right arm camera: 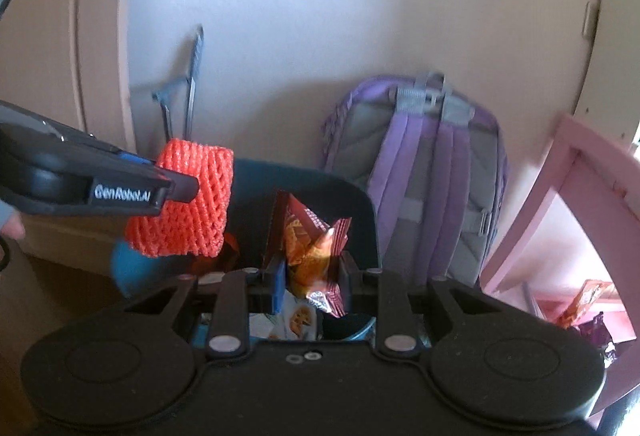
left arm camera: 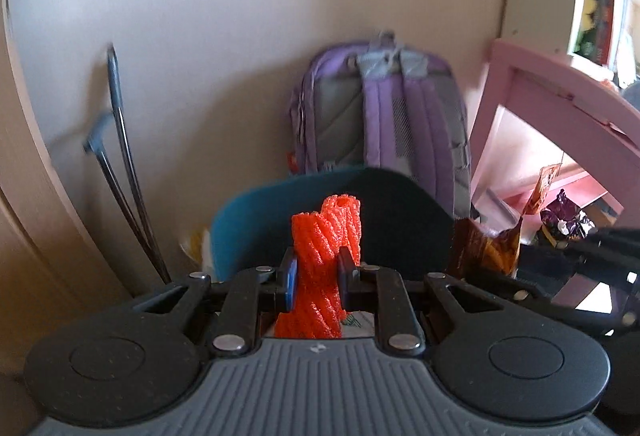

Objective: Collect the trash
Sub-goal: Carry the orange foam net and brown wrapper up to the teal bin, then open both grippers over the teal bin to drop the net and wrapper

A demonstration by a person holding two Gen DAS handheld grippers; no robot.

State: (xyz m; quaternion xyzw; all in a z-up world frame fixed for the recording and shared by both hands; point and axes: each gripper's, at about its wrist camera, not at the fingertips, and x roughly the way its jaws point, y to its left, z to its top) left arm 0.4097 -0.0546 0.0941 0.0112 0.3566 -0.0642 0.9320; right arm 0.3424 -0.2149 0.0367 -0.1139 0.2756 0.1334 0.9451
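The orange foam fruit net [left arm camera: 320, 268] is pinched between the pads of the left claw [left arm camera: 318, 278], which is closed narrow on its middle; the net stands up past the fingertips and hangs out below them. In the right wrist view the same net [right arm camera: 182, 200] juts sideways from that claw, just above the near-left rim of the dark teal trash bin [right arm camera: 360, 204]. The right claw [right arm camera: 310, 286] is closed on a crumpled orange and red snack wrapper [right arm camera: 316, 248], held directly over the bin's opening, with printed paper trash [right arm camera: 296, 318] visible inside beneath it.

Both pieces look ready to be dropped. The judged risk lies with the net: it sits over the rim and not clearly over the opening, so a release here could send it down the outside of the bin. It is light and springy, and may also cling to a pad. The wrapper is better placed, though its stiff folds could catch on a finger.

Beyond the claws, a purple backpack [right arm camera: 424, 180] leans against the wall behind the bin. To the right stands a pink piece of furniture [right arm camera: 560, 172], with more wrappers [right arm camera: 588, 312] lying beneath it, still to be gathered.
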